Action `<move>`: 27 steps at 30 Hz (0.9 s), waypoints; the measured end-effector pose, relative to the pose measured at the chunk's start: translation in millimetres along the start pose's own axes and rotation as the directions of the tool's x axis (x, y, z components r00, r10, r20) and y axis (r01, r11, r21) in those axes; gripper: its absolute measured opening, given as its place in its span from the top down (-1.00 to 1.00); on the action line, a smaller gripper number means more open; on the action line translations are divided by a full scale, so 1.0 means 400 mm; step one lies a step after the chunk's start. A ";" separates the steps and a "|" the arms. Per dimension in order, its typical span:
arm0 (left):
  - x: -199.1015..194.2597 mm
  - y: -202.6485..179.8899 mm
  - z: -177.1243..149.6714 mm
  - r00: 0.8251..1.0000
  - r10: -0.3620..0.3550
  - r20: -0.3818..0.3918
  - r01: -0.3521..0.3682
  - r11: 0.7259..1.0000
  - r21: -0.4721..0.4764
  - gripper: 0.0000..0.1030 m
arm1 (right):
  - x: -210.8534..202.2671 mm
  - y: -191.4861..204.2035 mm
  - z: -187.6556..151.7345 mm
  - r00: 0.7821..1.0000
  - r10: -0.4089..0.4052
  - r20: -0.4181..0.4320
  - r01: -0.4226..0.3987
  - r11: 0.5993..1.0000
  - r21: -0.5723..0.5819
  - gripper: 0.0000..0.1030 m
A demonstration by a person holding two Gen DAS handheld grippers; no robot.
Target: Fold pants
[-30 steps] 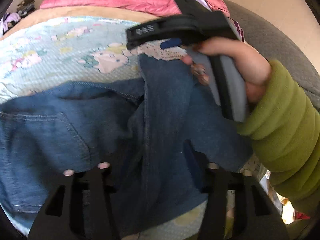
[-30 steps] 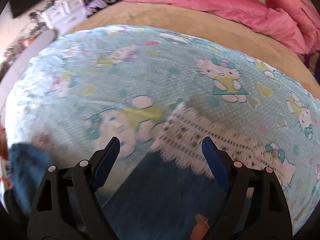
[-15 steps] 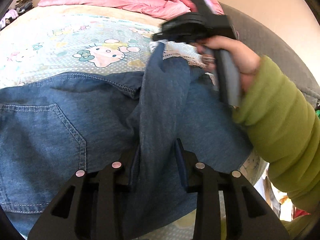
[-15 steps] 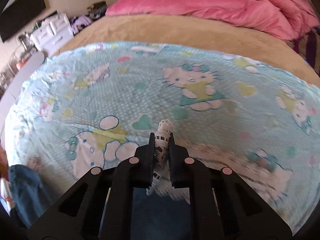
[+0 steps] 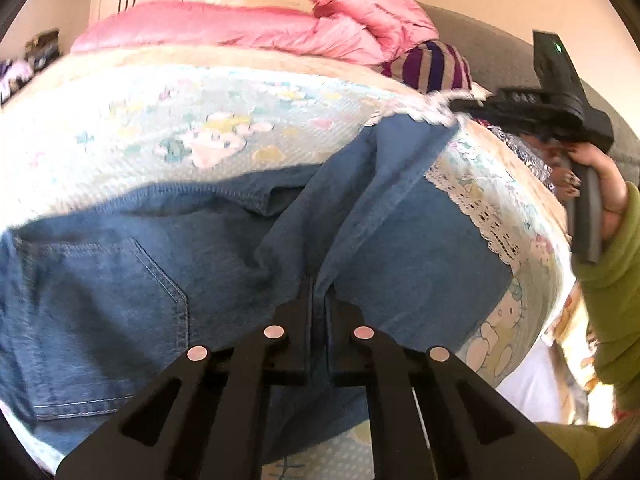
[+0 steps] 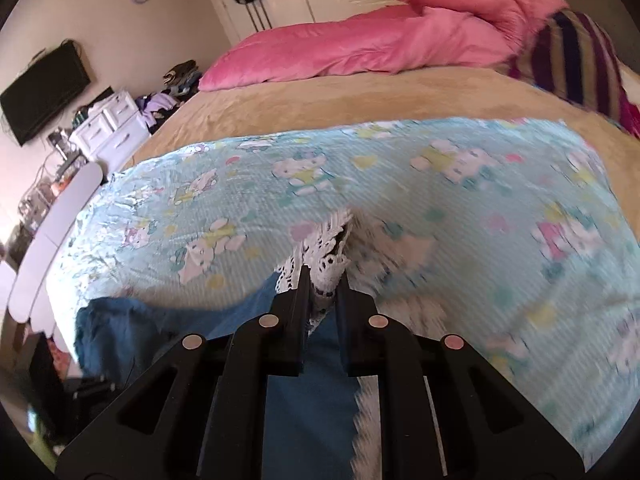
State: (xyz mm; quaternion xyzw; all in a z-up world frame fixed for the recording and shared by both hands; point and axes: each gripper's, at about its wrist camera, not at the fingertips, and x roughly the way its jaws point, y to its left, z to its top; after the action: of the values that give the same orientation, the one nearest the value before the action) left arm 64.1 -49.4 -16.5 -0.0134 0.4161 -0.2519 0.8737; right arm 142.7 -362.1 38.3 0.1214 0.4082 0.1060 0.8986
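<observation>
Pants [image 5: 132,264], blue denim w/ white lace hem [image 5: 486,216], lie on the cartoon-cat sheet [image 5: 224,120] on the bed. My left gripper [image 5: 318,296] is low over the seat/crotch area, fingers shut tight on a pinched ridge of denim; back pocket [image 5: 108,320] sits just to its left. My right gripper [image 6: 322,288] is out at the leg end, fingers closed on the lace hem, which bunches up between them & sticks out past the tips. In the left view my right hand [image 5: 600,188] shows at far right, wrapped round the grey handle, green sleeve [image 5: 612,300] behind it, gripper body pointing back across toward the lace.

Long axis of the gripped leg runs from the left gripper up & away to the right, to the lace end at the right gripper; fabric looks pulled fairly taut btw the two, w/ a crease along it. Other leg lies flat beneath/right of it, its lace edge running diagonally near the bed's right edge. Waistband side runs off to the left of the view.

Behind: tan blanket [image 6: 320,96], pink duvet [image 6: 360,48], striped pillow [image 6: 576,64]. Right view is blurred over the sheet, so detail there is hard to tell
</observation>
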 end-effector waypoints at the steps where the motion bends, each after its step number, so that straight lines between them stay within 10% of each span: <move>1: -0.014 -0.009 0.001 1.000 0.010 0.012 -0.010 1.000 0.021 0.91 | -0.019 -0.009 -0.016 1.000 0.003 -0.004 -0.003 1.000 0.004 0.87; 27: -0.014 -0.122 -0.063 0.992 0.110 -0.068 -0.089 0.960 0.266 0.84 | -0.102 -0.127 -0.315 0.989 -0.033 -0.143 0.042 0.997 0.063 0.87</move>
State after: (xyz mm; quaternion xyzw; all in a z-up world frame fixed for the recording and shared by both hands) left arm 21.6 -84.6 -17.6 0.1335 0.4148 -0.2608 0.8615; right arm 25.2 -405.4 -28.6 0.1354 0.4764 0.0838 0.8647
